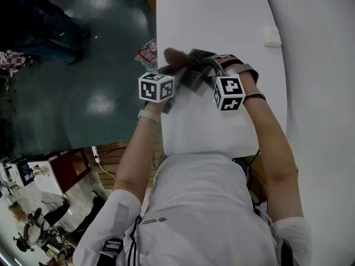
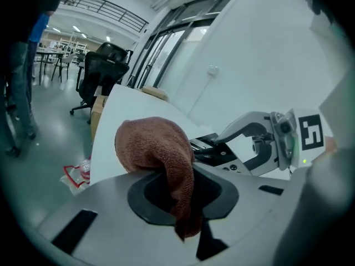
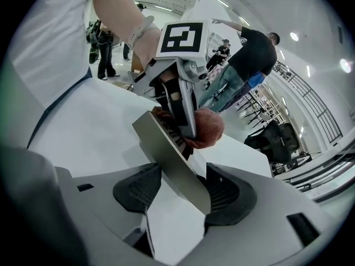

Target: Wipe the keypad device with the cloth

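Currently right claw (image 3: 186,192) clenched on the keypad device (image 3: 171,158), its long axis pointing away from that claw above the desk (image 1: 222,15); left claw (image 2: 183,195), grasping the cloth (image 2: 151,142), meets its far end.

Open lab hall — office chair (image 2: 103,70), balcony railing (image 2: 108,8), glossy floor (image 2: 50,132).

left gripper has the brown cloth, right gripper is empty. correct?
Not quite. The right gripper isn't empty: the right gripper view shows its jaws shut on the keypad device. The left gripper does hold the brown cloth.
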Motion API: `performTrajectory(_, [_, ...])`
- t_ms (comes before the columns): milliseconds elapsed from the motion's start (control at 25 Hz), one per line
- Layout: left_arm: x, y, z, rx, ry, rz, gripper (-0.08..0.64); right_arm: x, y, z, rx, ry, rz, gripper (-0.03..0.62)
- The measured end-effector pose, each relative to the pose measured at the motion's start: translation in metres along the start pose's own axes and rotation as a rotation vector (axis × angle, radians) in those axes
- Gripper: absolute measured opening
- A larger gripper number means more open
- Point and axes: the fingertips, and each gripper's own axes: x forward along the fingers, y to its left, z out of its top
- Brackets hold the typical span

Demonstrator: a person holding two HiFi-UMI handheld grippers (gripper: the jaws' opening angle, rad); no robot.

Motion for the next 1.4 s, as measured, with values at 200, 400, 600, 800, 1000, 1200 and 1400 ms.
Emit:
performTrajectory(200, [-0.001, 0.021, -0.009, -0.038, 0.002, 0.039, 0.062, 0.001, 0.001, -0.001, 0.005, 0.016, 0.005, 0.224])
performTrajectory(400, [-0.006, 0.027, -0.016, -0.057, 0.004, 0.049, 0.061, 0.002, 0.001, -0.001, 0.004, 0.027, 0.013, 0.224])
performTrajectory(600, [-0.014, 0.020, -0.018, -0.034, 0.018, 0.060, 0.060, 0.000, 0.000, 0.000, -0.010, 0.036, 0.026, 0.224])
performTrajectory(800, [-0.026, 0.003, -0.019, -0.007, 0.031, 0.051, 0.060, -0.006, 0.002, 0.006, -0.017, 0.043, 0.037, 0.224])
performTrajectory(1000, [-0.035, -0.017, -0.017, -0.047, 0.004, 0.000, 0.058, -0.008, 0.006, 0.008, -0.011, 0.063, 0.040, 0.224])
performTrajectory(1200, [-0.043, -0.031, -0.019, 0.015, 0.014, 0.010, 0.058, -0.010, 0.014, 0.010, -0.004, 0.074, 0.050, 0.224])
performTrajectory(1400, [-0.047, -0.042, -0.016, 0.063, 0.015, 0.017, 0.058, -0.014, 0.016, 0.013, 0.011, 0.073, 0.040, 0.224])
